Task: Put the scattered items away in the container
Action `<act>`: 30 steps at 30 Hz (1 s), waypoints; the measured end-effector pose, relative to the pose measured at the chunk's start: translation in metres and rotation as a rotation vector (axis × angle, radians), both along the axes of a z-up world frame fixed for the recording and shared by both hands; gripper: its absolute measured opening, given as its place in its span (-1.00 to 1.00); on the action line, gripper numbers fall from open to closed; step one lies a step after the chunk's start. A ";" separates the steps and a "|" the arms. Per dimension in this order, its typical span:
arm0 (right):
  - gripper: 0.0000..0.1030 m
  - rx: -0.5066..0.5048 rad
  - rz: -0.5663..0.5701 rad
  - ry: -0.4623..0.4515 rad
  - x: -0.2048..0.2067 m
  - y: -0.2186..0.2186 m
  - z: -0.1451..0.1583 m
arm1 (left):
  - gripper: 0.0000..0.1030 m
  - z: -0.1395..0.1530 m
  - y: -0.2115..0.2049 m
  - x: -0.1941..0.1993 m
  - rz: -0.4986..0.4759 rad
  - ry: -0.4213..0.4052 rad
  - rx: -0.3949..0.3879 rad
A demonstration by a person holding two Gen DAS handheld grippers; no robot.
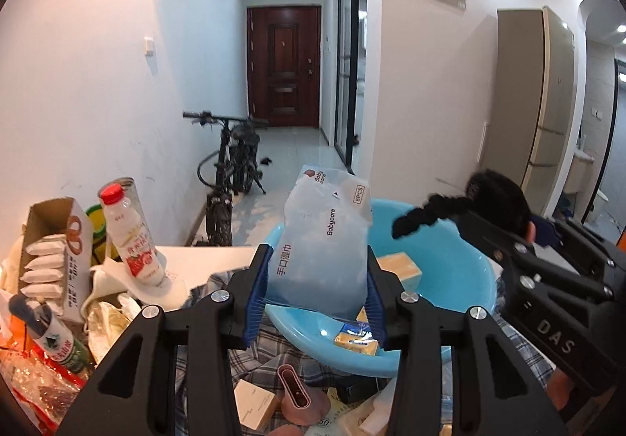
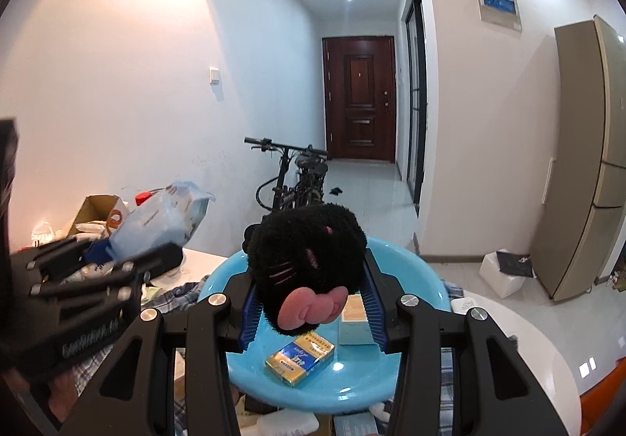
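Basin (image 1: 461,279), light blue plastic, sits on the worktop (image 1: 203,252) over a plaid cloth (image 1: 270,350); both my tools are above it. My left hand-held gripper (image 1: 317,279) is clamped on a pale blue pack of wet wipes (image 1: 324,236), held upright between the blue pads, its lower end over the near rim of the basin. My right hand-held gripper (image 2: 309,291) is closed on a black plush toy (image 2: 305,260) with pink stitched whiskers and a pink bow (image 2: 313,305), hanging over the middle of the basin. Already inside the basin: a gold and blue packet (image 2: 300,361) lying flat near the front, and a small cream box (image 2: 354,318) just behind it, towards the right pad. From the left wrist view the right tool with the toy shows at the far right edge of the basin. Left of the basin the worktop is cluttered: a milk bottle with a red cap (image 1: 131,236), tilted, an open carton of white sachets (image 1: 54,260), a green-labelled bottle (image 1: 54,338) lying among wrappers. Below the near rim lie a pink case (image 1: 295,393) and a small beige box (image 1: 254,404) on the cloth. A bicycle (image 1: 231,170) leans on the hallway wall behind.
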State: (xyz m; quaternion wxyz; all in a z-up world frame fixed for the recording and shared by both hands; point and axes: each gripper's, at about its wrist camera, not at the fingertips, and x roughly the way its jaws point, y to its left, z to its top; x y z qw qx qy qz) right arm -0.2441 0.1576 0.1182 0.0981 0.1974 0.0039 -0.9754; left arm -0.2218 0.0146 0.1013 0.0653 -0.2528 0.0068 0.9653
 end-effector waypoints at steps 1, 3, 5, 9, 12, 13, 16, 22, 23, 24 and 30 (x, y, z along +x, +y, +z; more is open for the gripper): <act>-0.08 0.001 0.000 -0.002 -0.004 -0.002 -0.002 | -0.19 -0.002 0.002 -0.002 -0.005 -0.002 -0.003; -0.08 0.006 0.002 -0.006 -0.011 -0.005 -0.007 | -0.19 -0.006 0.001 -0.004 0.009 -0.011 -0.010; -0.08 0.010 -0.006 -0.010 -0.016 -0.007 -0.013 | -0.19 -0.008 -0.002 -0.007 0.014 -0.025 0.005; -0.08 0.056 -0.008 -0.016 -0.020 -0.014 -0.018 | -0.19 -0.011 -0.003 -0.011 0.020 -0.040 0.008; -0.08 0.069 -0.003 -0.017 -0.019 -0.016 -0.018 | -0.19 -0.012 0.000 -0.012 0.015 -0.044 -0.001; -0.08 0.069 -0.003 -0.018 -0.020 -0.016 -0.019 | -0.19 -0.012 0.001 -0.012 0.017 -0.044 -0.002; -0.08 0.082 -0.008 -0.024 -0.020 -0.015 -0.020 | -0.19 -0.012 0.002 -0.011 0.017 -0.038 -0.009; -0.08 0.086 -0.010 -0.017 -0.019 -0.013 -0.018 | -0.18 -0.010 0.005 -0.009 0.011 -0.029 -0.024; -0.08 0.087 -0.010 -0.018 -0.019 -0.013 -0.018 | -0.18 -0.010 0.006 -0.010 0.009 -0.032 -0.022; -0.08 0.086 -0.009 -0.019 -0.019 -0.013 -0.018 | -0.18 -0.011 0.006 -0.010 0.009 -0.033 -0.022; -0.08 0.088 -0.012 -0.031 -0.022 -0.009 -0.020 | -0.18 -0.012 0.009 -0.011 0.013 -0.031 -0.042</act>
